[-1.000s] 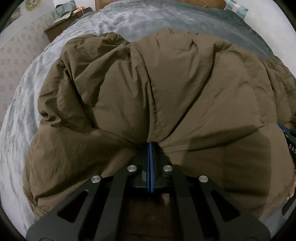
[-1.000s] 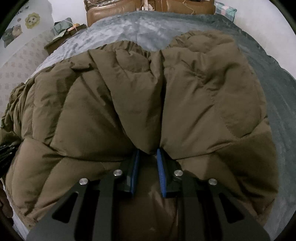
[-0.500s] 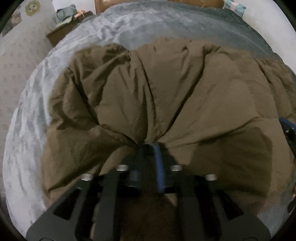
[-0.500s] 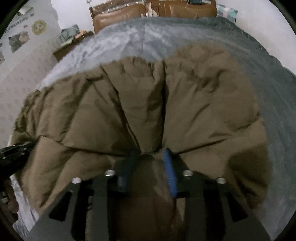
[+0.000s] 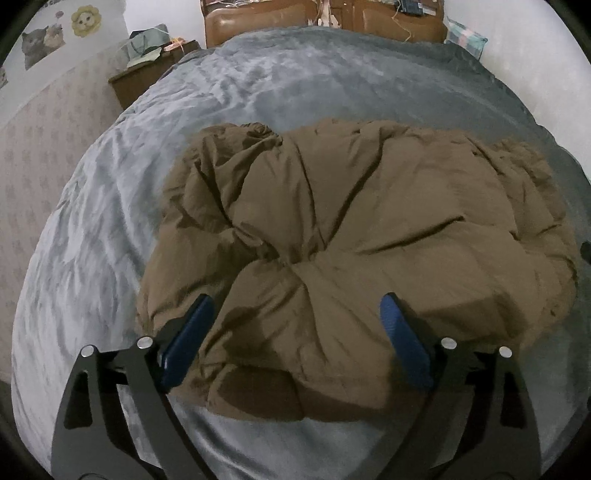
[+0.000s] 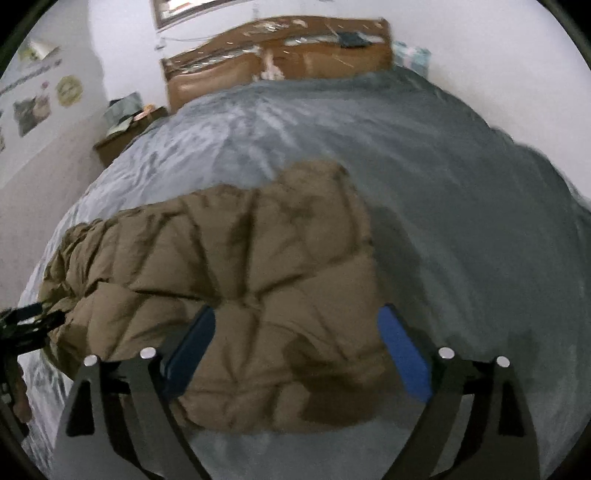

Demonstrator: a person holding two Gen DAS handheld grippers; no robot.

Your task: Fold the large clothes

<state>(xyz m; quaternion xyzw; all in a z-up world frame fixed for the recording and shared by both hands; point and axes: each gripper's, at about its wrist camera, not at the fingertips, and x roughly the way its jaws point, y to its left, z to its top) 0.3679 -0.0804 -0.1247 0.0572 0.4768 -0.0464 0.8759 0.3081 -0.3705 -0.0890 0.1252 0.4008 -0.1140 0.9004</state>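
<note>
**Now both grippers let go over the folded coat**

Outward from the blue pads [image 5: 188, 341]: on the left gripper [image 5: 295, 345] the jaws are spreading wide, with nothing pinched; the brown padded coat [image 5: 351, 258] lies below and between them, not pressed by either pad. The right gripper [image 6: 295, 350] reads alike, its jaws opening wide above the coat [image 6: 240, 288] with no fabric caught.

The coat sits as a puffy, roughly folded bundle on the grey bedspread [image 5: 92, 258], at the near end of the bed, well apart from the brown headboard [image 5: 295, 14].

Risks, as a judgement: the filling looks springy, so the released fold may puff up and slide open; a pad could also snag a crease near the front edge and drag the layer back.

The left view shows the bundle whole, with bunched cloth at its far left corner. The right view, blurred, instead shows the coat's right edge against bare bedspread [image 6: 461, 221], and the other gripper as a dark shape at the left margin [image 6: 26, 325].
</note>
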